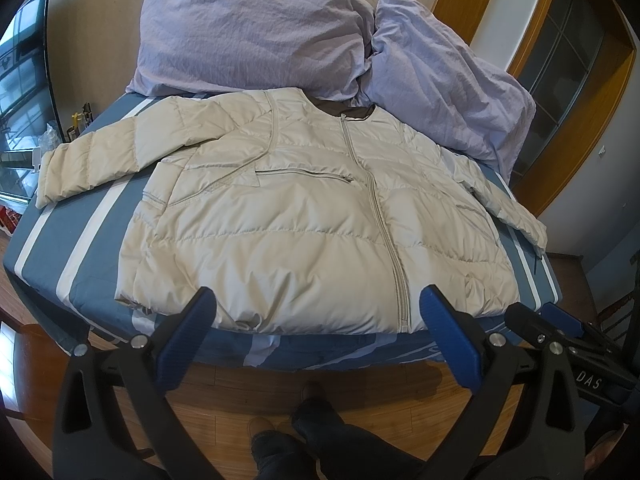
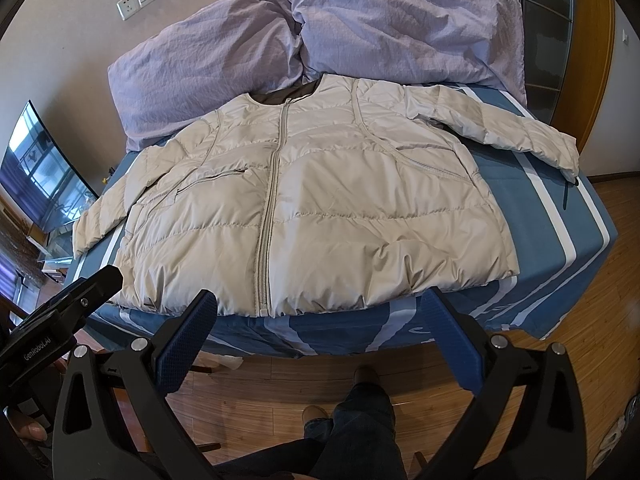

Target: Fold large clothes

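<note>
While spread flat, one jacket (image 1: 304, 216), two pillows (image 1: 256, 36)

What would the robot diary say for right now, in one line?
puffer jacket: flat, zipped, unfolded on bed | left hand-held gripper: open | right hand-held gripper: open

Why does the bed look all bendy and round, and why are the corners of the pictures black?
Left wrist view: the fisheye lens curves the bed and door frame, and darkens the corners. Right wrist view: same bulge, so the jacket looks puffed toward you; daylight is soft, the blue fingers up close stay sharp.
</note>
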A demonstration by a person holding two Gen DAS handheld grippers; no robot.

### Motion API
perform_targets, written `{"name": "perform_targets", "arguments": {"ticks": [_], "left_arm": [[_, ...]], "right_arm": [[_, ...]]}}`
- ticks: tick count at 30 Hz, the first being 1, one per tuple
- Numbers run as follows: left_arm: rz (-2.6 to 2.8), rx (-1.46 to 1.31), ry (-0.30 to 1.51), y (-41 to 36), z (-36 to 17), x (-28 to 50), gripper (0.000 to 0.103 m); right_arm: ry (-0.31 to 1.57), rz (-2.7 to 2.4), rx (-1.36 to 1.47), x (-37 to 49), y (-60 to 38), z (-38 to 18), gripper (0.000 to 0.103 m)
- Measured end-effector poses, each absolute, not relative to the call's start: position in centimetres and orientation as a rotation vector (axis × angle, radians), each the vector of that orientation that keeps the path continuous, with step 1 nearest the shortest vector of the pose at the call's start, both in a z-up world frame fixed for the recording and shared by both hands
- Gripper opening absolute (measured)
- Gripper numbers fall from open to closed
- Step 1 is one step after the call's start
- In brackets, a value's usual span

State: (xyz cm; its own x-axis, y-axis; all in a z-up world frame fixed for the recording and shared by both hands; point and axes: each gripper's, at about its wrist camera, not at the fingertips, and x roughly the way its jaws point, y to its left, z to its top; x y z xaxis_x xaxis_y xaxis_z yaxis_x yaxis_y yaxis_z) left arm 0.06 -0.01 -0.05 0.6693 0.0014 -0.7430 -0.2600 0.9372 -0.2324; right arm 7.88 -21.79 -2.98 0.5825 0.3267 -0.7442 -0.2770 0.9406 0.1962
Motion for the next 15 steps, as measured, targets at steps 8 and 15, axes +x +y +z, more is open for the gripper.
{"name": "perform_targets", "arguments": {"ticks": [8,15], "left_arm": [[0.151,-0.335,0.829,-0.01,-0.05,0.07,0.101],[0.151,-0.335,0.831,0.0,-0.06,0.08,0.101]], "right_arm": [[0.882,0.354,0.062,7.95,-21.71,-2.99,0.102],[0.886,0.353,0.063,7.91,-21.61,-2.85,0.102]]}}
